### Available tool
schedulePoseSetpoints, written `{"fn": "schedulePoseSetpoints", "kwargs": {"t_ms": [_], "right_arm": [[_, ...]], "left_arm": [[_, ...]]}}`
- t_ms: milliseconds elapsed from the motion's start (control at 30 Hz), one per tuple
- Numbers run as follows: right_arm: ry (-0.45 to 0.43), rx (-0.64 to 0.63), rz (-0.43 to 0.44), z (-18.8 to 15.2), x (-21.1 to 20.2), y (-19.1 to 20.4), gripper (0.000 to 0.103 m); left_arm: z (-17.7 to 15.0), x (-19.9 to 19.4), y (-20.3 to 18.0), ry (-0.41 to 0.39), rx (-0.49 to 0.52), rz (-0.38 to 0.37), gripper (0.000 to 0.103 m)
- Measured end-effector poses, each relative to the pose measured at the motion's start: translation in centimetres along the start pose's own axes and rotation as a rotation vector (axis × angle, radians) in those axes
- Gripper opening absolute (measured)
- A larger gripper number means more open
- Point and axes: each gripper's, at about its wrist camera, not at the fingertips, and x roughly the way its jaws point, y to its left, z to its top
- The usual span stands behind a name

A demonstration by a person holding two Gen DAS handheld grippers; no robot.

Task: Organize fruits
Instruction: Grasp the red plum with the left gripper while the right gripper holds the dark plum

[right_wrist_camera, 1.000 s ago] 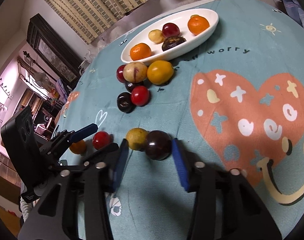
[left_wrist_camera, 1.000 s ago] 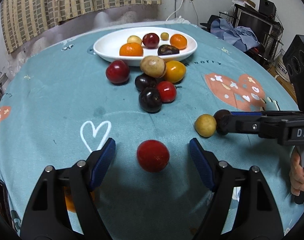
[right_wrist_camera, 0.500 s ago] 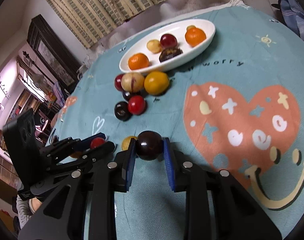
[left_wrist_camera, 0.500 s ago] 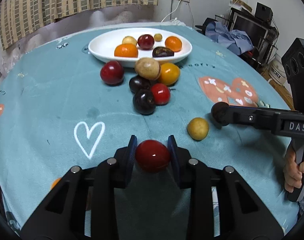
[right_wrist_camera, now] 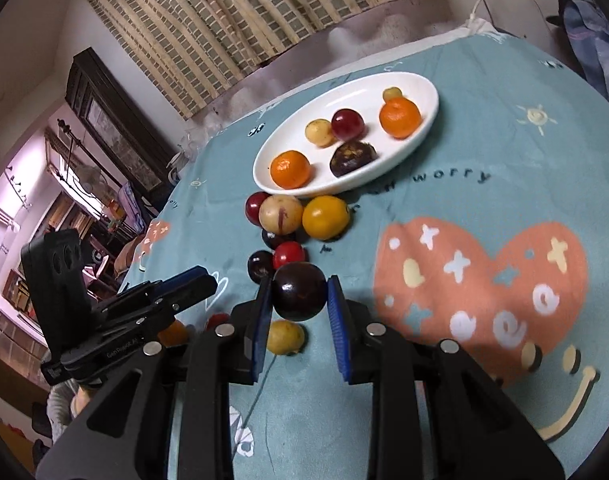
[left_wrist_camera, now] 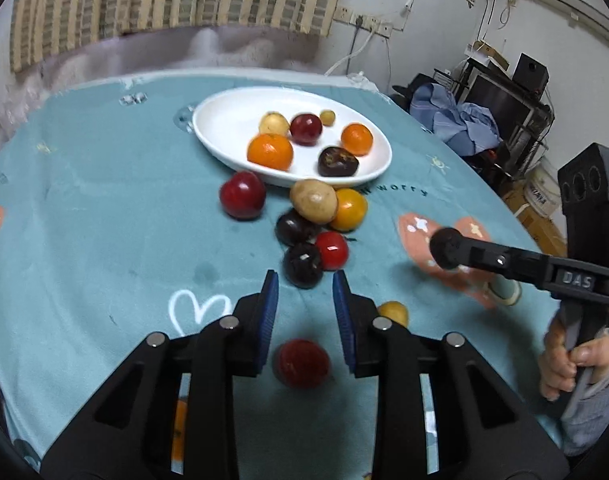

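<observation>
A white oval plate (left_wrist_camera: 232,120) (right_wrist_camera: 364,92) holds several fruits. More fruits lie in a cluster on the teal cloth before it. My right gripper (right_wrist_camera: 299,292) is shut on a dark plum (right_wrist_camera: 299,291) and holds it above the cloth; it also shows in the left wrist view (left_wrist_camera: 444,248). My left gripper (left_wrist_camera: 304,294) is raised and holds nothing, its jaws narrowly apart. A red fruit (left_wrist_camera: 302,362) lies on the cloth below it, between the finger bases. A small yellow fruit (left_wrist_camera: 393,313) (right_wrist_camera: 285,337) lies on the cloth.
An orange fruit (left_wrist_camera: 179,428) (right_wrist_camera: 172,332) lies near the front left, partly hidden by my left gripper. The teal tablecloth (left_wrist_camera: 84,216) has heart prints. A shelf with clutter and clothes (left_wrist_camera: 464,120) stands beyond the table's right edge.
My left gripper had shut on the red fruit, then rose without it; the fruit stays on the cloth. My right gripper shut on the dark plum and lifted it.
</observation>
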Motion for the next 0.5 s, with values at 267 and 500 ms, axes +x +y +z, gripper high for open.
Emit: {"fn": "schedulePoseSetpoints", "kwargs": {"t_ms": [267, 500], "right_arm": [[0.003, 0.011, 0.014, -0.3, -0.2, -0.2, 0.028], [-0.031, 0.036, 0.021, 0.5, -1.0, -0.5, 0.028]], "left_arm": [[-3.2, 1.3, -2.3, 0.071, 0.145, 0.116, 0.057], [-2.4, 1.3, -1.5, 0.067, 0.093, 0.065, 0.03]]}}
